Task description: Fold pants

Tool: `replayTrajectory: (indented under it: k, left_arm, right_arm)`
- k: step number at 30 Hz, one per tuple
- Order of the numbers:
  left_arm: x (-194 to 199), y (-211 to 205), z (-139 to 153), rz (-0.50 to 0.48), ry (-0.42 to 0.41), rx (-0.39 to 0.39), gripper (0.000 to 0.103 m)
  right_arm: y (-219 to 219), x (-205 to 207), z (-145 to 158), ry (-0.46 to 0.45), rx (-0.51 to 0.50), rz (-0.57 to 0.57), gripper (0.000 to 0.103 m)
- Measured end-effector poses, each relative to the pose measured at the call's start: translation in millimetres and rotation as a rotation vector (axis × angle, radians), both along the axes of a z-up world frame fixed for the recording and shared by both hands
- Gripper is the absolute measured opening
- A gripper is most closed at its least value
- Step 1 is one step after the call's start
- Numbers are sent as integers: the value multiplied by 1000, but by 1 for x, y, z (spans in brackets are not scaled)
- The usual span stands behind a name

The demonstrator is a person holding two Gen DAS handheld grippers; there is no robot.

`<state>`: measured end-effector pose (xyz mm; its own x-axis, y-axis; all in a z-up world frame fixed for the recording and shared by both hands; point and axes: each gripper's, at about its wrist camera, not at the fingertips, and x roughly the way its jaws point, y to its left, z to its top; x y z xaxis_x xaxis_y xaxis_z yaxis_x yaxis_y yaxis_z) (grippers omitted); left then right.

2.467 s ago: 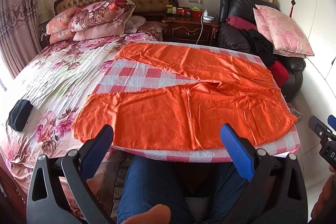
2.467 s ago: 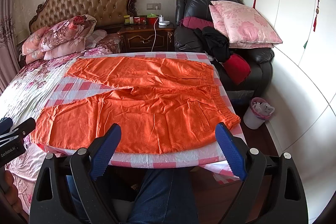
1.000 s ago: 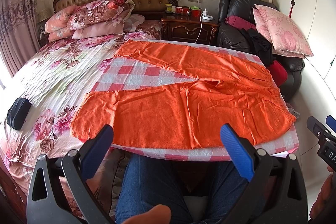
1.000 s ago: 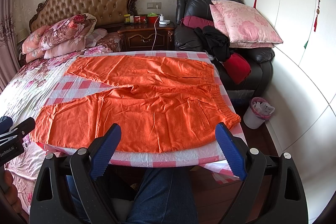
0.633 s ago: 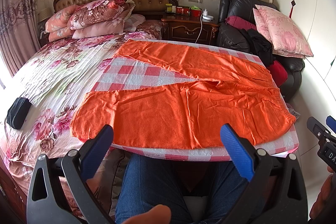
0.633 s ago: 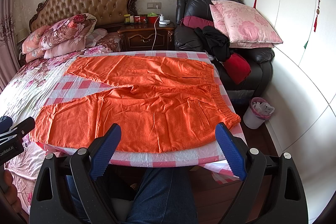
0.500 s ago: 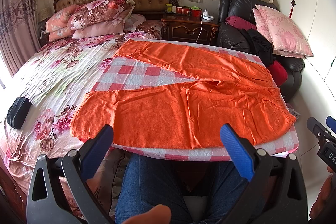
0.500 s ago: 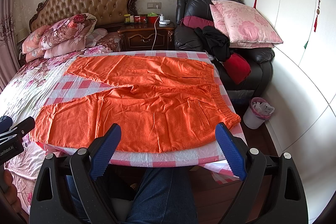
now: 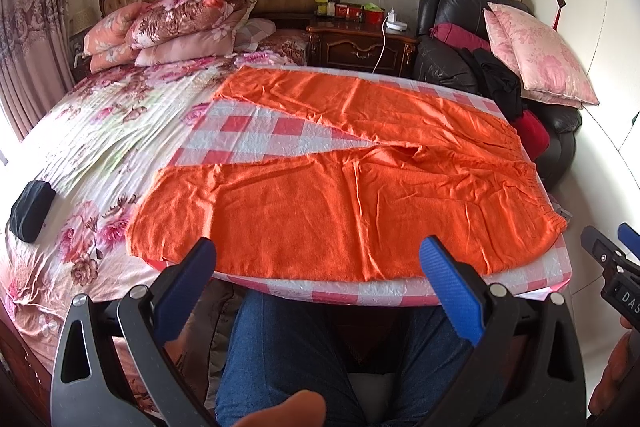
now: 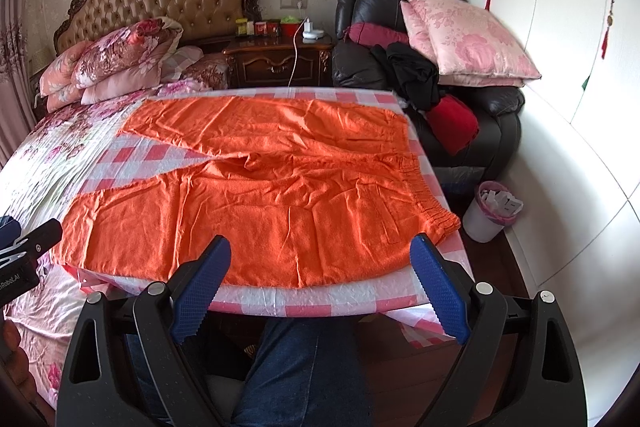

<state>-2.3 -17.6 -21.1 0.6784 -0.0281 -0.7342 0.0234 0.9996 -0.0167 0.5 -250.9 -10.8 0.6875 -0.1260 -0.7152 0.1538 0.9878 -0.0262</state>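
Observation:
Orange pants [image 9: 340, 187] lie spread flat on a pink-and-white checked cloth [image 9: 248, 131] on the bed, legs apart pointing left, elastic waistband at the right edge. They also show in the right wrist view [image 10: 272, 195]. My left gripper [image 9: 316, 259] is open and empty, held above the pants' near edge. My right gripper [image 10: 320, 255] is open and empty, also at the near edge, closer to the waistband [image 10: 428, 195].
A floral bedspread [image 9: 92, 155] with a black object [image 9: 30, 207] lies left. Pillows [image 9: 172, 23] and a headboard are behind. A nightstand [image 10: 276, 59], a black sofa with pink cushions [image 10: 460, 39] and a white bin [image 10: 492, 211] stand right. The person's jeans-clad legs are below.
Both grippers have drifted only slightly; the pants lie as before and the jaws have stayed open.

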Motion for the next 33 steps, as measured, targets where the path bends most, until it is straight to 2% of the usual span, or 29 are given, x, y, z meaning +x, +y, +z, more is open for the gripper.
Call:
replayTrajectory:
  k: [2,7,11,13,15,21,26,27,29,30,31,32,33]
  left_arm:
    - [10,0,-17,-4,38,-14,102]
    - [41,14,-53,-12,131,-104,102]
    - [59,22,-71,-9,164,-152,102]
    - [68,25,-79,-13,183,-175,102]
    - [75,27,-83,-7,198,-179,102]
    - [95,48,-89,57,234,-185,101]
    - [116,76,-83,122,231,-163,101]
    - [119,80,-84,130,234,-162,101]
    - [129,86,-83,140,239,-153,101]
    - [135,88,-83,141,240,-145,101]
    - [141,91,-82,142,239,-140,101]
    - [150,94,-81,142,238,-140,101]
    - [157,96,-81,141,236,-144,101]
  right_arm:
    - [-18,19,-17,66,78,8,88]
    - [-88,93,-64,216,148,-77,88]
    - [-160,188,-96,338,184,-123,88]
    - [-185,228,-105,368,204,-122,88]
    - [-207,274,-110,381,166,-151,88]
    - [-233,400,-138,479,53,-87,88]
    - [-228,459,-154,509,7,14,86]
    - [-226,467,-159,518,0,33,84]
    - [-225,478,-167,536,-13,53,73]
    - [-225,481,-173,553,-4,70,58]
    - [-222,483,-175,556,5,84,51]
    - [-220,482,-172,536,-10,103,35]
    - [-217,481,-169,526,-22,125,28]
